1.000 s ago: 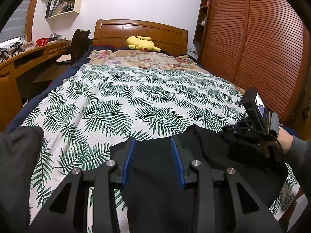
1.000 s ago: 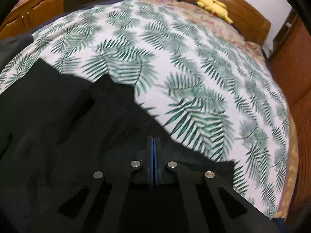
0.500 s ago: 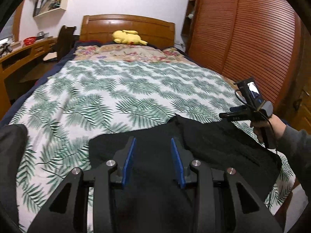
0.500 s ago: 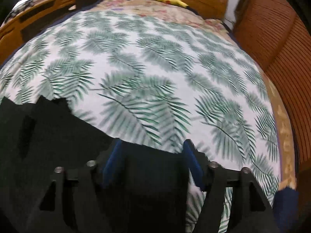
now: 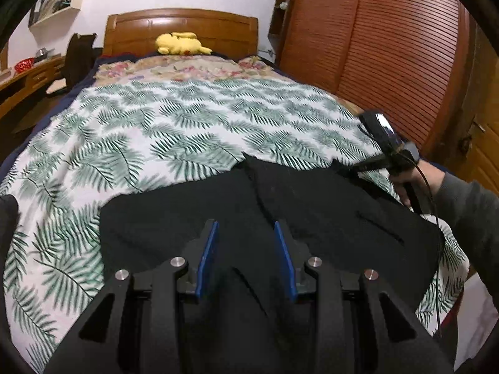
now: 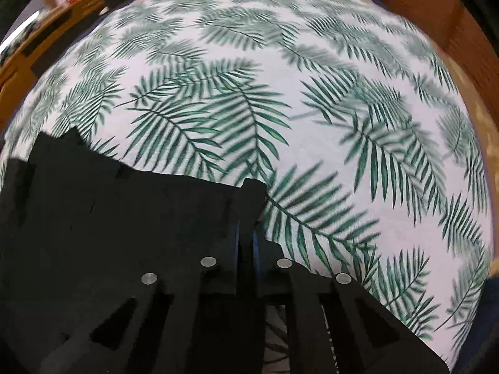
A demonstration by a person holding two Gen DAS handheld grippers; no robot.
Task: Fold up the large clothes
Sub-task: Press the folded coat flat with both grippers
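Left wrist view showed the left gripper (image 5: 246,258) spread wide above the black garment (image 5: 312,205); the right gripper (image 6: 246,240) pinched the garment's far corner.

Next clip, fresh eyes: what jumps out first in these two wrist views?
The palm-leaf bedspread fills both views, with a black garment spread across its near end. The left gripper hovers open over the garment's middle, while the right gripper is nearly closed at the garment's far right corner. At the headboard a yellow plush toy lies on the pillows.
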